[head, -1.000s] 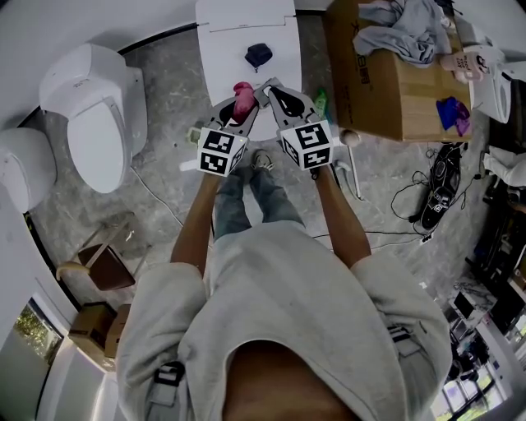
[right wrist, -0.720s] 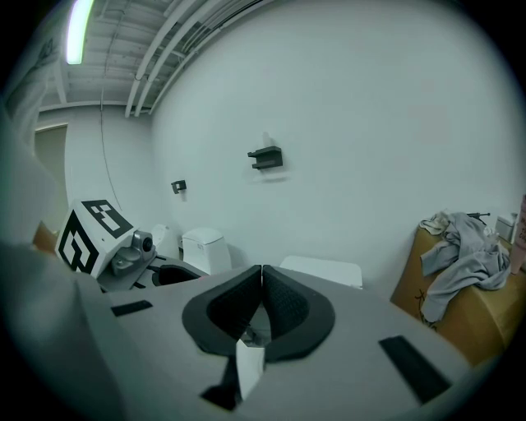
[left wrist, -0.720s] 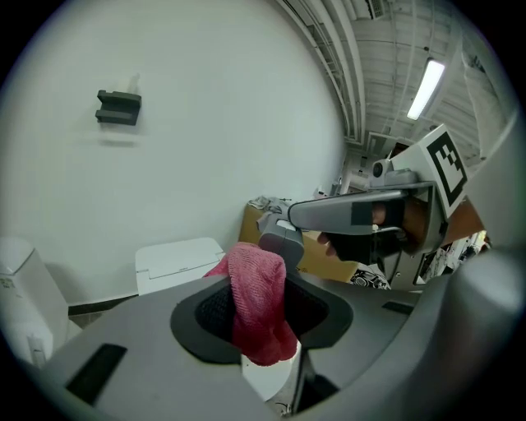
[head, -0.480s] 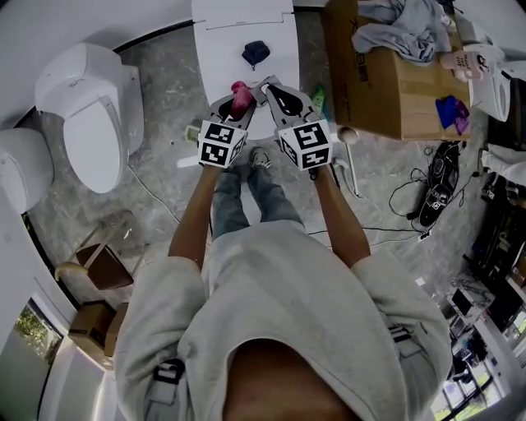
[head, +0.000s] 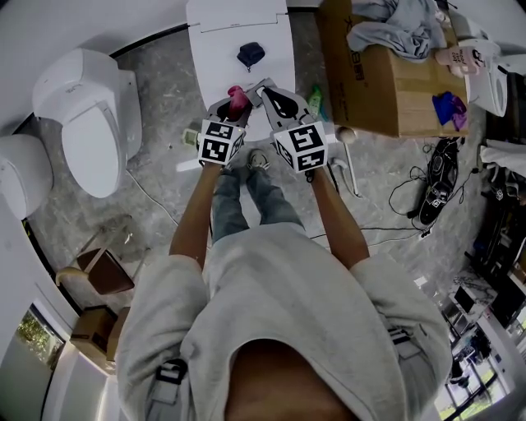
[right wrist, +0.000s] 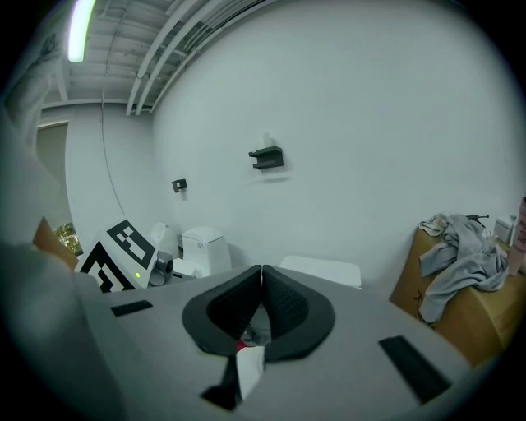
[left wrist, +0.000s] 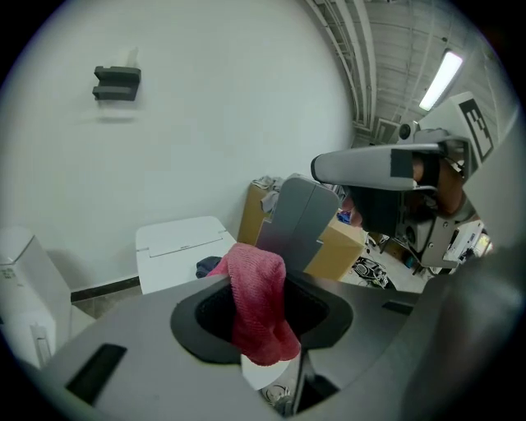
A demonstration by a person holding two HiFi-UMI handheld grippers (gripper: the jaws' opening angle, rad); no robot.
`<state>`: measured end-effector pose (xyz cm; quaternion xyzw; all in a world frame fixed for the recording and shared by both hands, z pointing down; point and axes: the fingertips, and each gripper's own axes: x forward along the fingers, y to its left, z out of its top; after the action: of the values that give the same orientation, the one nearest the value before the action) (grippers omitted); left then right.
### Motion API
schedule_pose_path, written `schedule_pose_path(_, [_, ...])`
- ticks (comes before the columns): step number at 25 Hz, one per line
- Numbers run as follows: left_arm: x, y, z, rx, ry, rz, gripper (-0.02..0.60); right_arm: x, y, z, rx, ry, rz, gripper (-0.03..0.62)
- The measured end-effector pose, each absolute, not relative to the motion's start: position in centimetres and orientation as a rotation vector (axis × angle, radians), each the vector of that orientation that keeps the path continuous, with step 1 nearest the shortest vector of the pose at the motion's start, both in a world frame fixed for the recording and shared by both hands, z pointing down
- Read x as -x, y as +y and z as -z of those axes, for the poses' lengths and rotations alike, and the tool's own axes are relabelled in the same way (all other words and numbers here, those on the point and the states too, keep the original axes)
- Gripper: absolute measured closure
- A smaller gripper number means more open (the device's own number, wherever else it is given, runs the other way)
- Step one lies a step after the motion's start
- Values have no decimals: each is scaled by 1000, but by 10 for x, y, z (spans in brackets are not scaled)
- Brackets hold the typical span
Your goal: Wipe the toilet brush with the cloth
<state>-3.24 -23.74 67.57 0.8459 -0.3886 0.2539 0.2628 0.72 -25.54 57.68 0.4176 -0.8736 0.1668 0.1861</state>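
Observation:
A pink-red cloth [head: 237, 100] hangs from my left gripper [head: 233, 105], which is shut on it; in the left gripper view the cloth [left wrist: 259, 304] drapes down between the dark pads. My right gripper [head: 265, 90] is held close beside it, tip to tip, with its jaws shut [right wrist: 261, 275]. Under them a white strip [right wrist: 251, 366] shows, and I cannot tell what it is. A white stick with a round beige end [head: 347, 137] lies on the floor right of my right gripper; it may be the toilet brush.
A white box [head: 238, 25] with a dark blue item [head: 250, 54] on it stands just beyond the grippers. A toilet [head: 90, 123] is at the left. A cardboard box [head: 370, 82] with clothes stands at the right, with a green bottle [head: 319, 100] beside it and cables [head: 427, 197] on the floor.
Both grippers have shifted slightly forward toward the white box, keeping their hold and their spacing. The cloth still hangs from the left gripper.

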Motion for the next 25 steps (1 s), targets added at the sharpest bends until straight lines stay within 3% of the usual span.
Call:
schedule_pose_path(16, [40, -207, -600, -2392, -1197, -511, 439, -5, -254, -578, -1158, -2471, -466, 563])
schedule_pose_path(25, [24, -210, -606, -2437, -1151, -552, 440, -5, -255, -578, -1154, -2475, -471, 563])
